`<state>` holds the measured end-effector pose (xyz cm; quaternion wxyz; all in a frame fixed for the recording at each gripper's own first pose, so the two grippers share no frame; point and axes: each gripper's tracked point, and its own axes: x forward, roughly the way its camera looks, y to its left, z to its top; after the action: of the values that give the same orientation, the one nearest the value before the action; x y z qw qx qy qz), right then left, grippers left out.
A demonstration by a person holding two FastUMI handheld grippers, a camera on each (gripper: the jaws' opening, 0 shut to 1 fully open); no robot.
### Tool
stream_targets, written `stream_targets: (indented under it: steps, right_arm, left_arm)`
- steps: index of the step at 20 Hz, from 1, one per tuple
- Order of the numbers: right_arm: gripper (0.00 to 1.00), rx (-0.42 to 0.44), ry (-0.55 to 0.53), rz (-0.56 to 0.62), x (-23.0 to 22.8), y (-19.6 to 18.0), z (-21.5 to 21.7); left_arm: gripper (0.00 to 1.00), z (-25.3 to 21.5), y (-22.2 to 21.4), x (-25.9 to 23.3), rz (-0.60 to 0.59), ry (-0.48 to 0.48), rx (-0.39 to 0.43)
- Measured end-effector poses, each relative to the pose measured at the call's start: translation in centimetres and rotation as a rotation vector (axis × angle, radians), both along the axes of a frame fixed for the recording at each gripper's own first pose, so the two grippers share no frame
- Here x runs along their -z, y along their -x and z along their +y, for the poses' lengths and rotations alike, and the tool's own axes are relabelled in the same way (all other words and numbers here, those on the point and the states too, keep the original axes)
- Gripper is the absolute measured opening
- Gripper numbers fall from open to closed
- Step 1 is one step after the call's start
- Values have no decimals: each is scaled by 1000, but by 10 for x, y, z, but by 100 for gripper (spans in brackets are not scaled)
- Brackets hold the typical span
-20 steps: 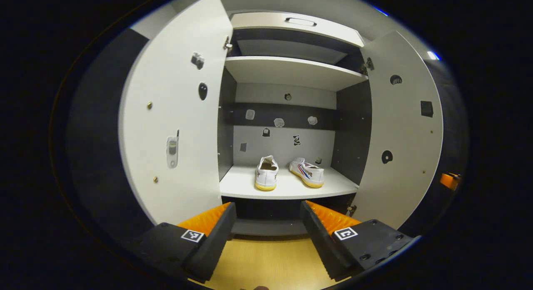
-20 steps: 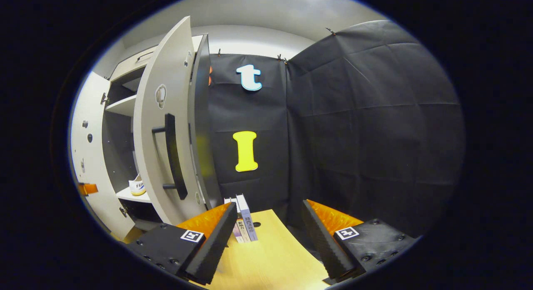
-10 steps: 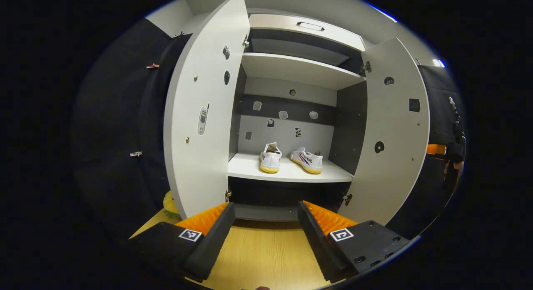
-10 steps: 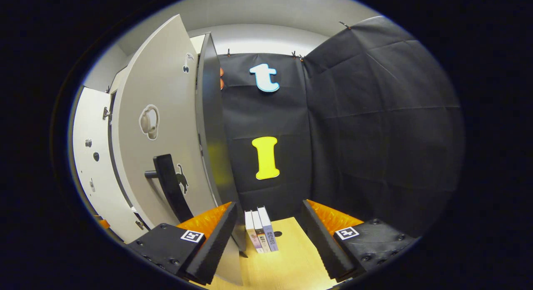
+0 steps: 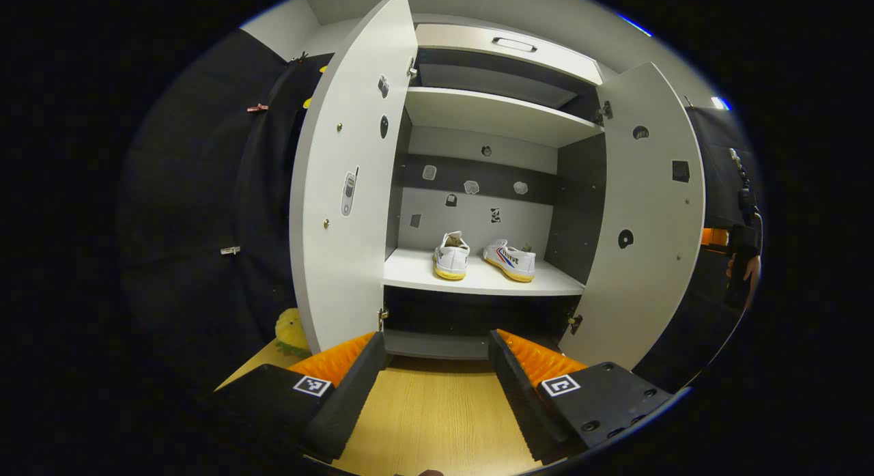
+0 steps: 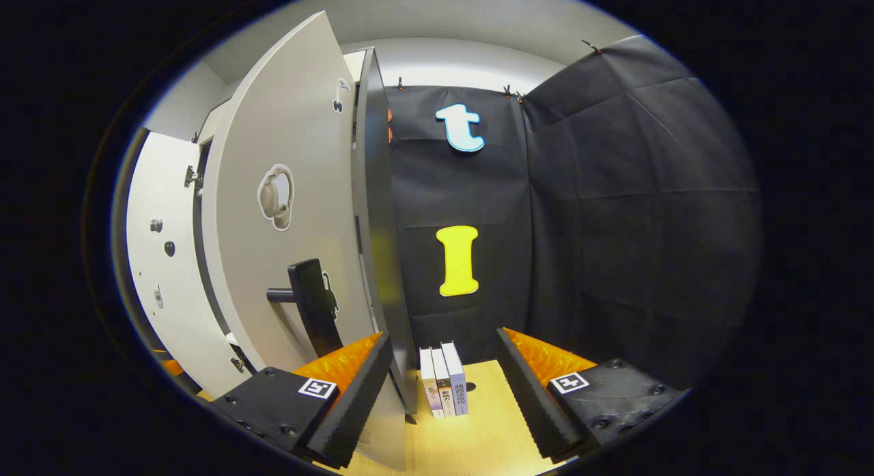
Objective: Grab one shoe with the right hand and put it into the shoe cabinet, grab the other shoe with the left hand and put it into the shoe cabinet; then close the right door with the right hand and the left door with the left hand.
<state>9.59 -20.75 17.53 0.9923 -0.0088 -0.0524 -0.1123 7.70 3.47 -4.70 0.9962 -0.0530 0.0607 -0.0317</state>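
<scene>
Both white canvas shoes with yellow soles (image 5: 485, 256) already sit side by side on the lower shelf of the tall white-and-dark-grey shoe cabinet (image 5: 491, 114), straight ahead of the left gripper (image 5: 434, 377) and well apart from it, so what is left, as I judge it, is the two doors. The left gripper is released and holds nothing, hovering over the pale wooden bench (image 5: 437, 421), with the flat white left door (image 5: 348, 182) swung open up and to its left. The right gripper (image 6: 444, 384) is likewise spread and empty; the flat white right door (image 6: 287, 210) with its black bar handle (image 6: 311, 312) stands just up and to the left of it, its lower edge close beside that gripper's left finger, though whether they touch cannot be told. The likeliest slip is a glancing push: a finger sliding off the smooth panel, or catching behind the bar handle and dragging the door back open. The small row of upright books (image 6: 444, 387) stands between the right gripper's fingers farther ahead, so a wide sweep could topple them. Closing the left door early or too hard might make the two door edges clash at the middle. The shoes sit back from the shelf's front edge, so pinching them looks unlikely.
</scene>
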Motion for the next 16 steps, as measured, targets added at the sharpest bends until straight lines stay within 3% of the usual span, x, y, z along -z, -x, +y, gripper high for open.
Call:
stream_targets:
  steps: [6, 11, 16]
  right_arm:
    - [97, -15, 10, 5, 4, 0, 27]
    - [98, -102, 30, 23, 10, -14, 80]
    - [97, -122, 64, -8, 4, -37, 122]
  left_arm:
    - [95, 17, 13, 8, 13, -26, -21]
    - [95, 40, 25, 11, 19, -44, -56]
    - [95, 61, 37, 21, 43, -28, -88]
